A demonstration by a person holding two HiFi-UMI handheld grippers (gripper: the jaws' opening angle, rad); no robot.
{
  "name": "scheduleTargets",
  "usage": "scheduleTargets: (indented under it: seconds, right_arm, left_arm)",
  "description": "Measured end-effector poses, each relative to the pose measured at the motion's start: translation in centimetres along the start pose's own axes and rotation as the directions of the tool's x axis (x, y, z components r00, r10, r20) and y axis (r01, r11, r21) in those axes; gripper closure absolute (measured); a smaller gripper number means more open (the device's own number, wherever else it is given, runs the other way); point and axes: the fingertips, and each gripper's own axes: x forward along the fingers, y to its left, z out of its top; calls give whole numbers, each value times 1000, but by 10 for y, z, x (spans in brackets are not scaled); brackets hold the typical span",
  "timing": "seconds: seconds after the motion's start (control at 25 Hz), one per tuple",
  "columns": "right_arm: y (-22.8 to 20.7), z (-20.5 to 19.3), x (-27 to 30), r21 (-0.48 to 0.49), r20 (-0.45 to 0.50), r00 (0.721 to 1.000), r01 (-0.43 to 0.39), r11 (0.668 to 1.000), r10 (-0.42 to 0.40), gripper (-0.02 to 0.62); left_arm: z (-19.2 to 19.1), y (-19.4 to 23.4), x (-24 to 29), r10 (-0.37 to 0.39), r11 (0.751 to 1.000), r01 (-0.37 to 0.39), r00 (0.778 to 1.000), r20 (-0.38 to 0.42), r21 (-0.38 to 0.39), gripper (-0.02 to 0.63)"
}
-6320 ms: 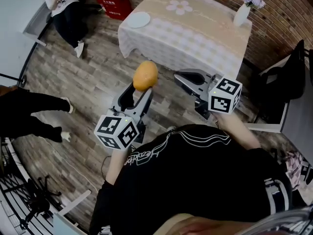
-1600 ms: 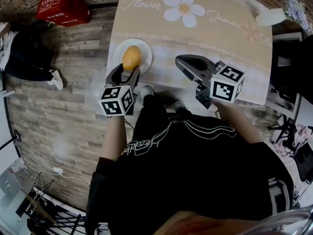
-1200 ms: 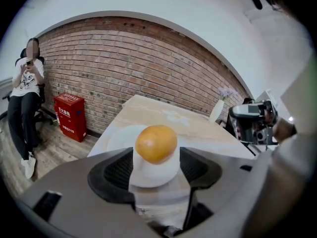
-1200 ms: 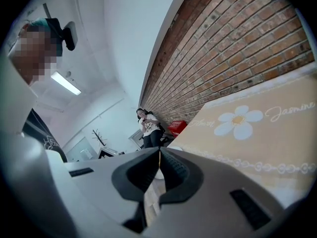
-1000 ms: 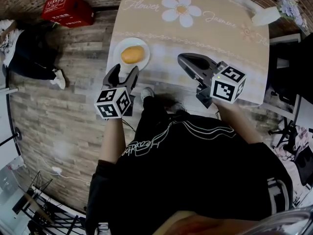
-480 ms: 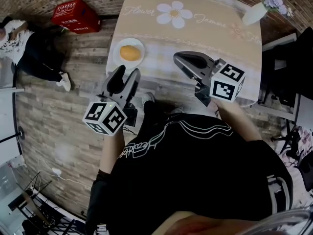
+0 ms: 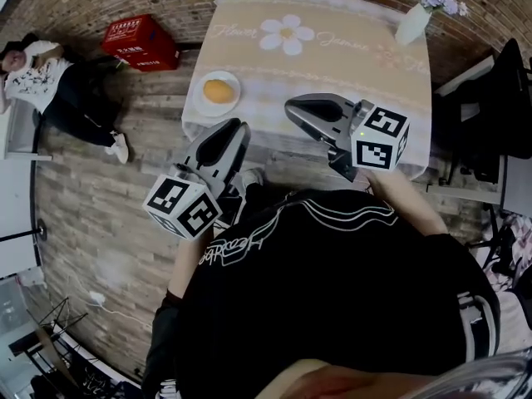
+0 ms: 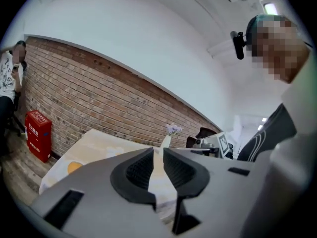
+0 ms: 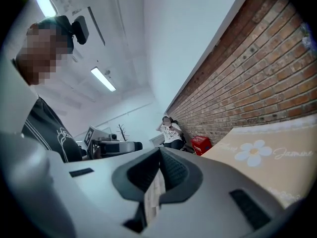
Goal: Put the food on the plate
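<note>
The left gripper's (image 8: 158, 152) fingers (image 8: 140, 168) are closing, with a narrow slit left between them and nothing in it. The right gripper's (image 9: 159, 152) fingers are pressed together, also empty. Both are held short of the plate (image 7: 202, 105), on the person's side of it, the left one nearer to it and the right one off to the plate's right.

The food (image 7: 219, 91), a rounded orange-yellow piece, lies in the middle of the plate, touched by neither gripper. The plate sits at the near left corner of the surface (image 7: 332, 65), close to both edges there. From how things lie, the task looks done, and what remains is to leave cleanly.

To do that well, I would keep both grippers low and on the person's side of the plate. I would also let the left fingers finish closing in open air, and pass nothing over the plate that could nudge it toward the corner. The hanging cloth just below the plate is the likeliest thing to catch.

There is plenty of room. Beyond the plate the surface is bare up to a white vase (image 7: 410, 25) at the far corner diagonally opposite. Left of the plate is open floor (image 7: 108, 189), with a red crate (image 7: 141, 42) and a seated person (image 7: 58, 90) well apart from it.
</note>
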Motion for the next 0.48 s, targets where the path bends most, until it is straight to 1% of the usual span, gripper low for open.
scheduleTargets:
  seconds: [0.16,0.28,0.36,0.48]
  right_arm:
    - [14,4,-10,-28,-3,1000,-22,999,22,598]
    - [20,5,-13,-49,-7,1000,-30,998,30,598]
    - [22,5,-15,-57,-10,999,-33,998,33,598]
    - [22,6,-19,-59,-1,999,-36,998,36,598]
  left_arm:
    - [1,-17,0,19,999,-18,1000,-12,33,583]
    - [4,-29,-1,10,998,-10,1000,-4,57,586]
    - [4,-32,-2,22,997,-22,1000,0,68,589]
    - [2,-32,-3,44,997,-44,999,10,62,592]
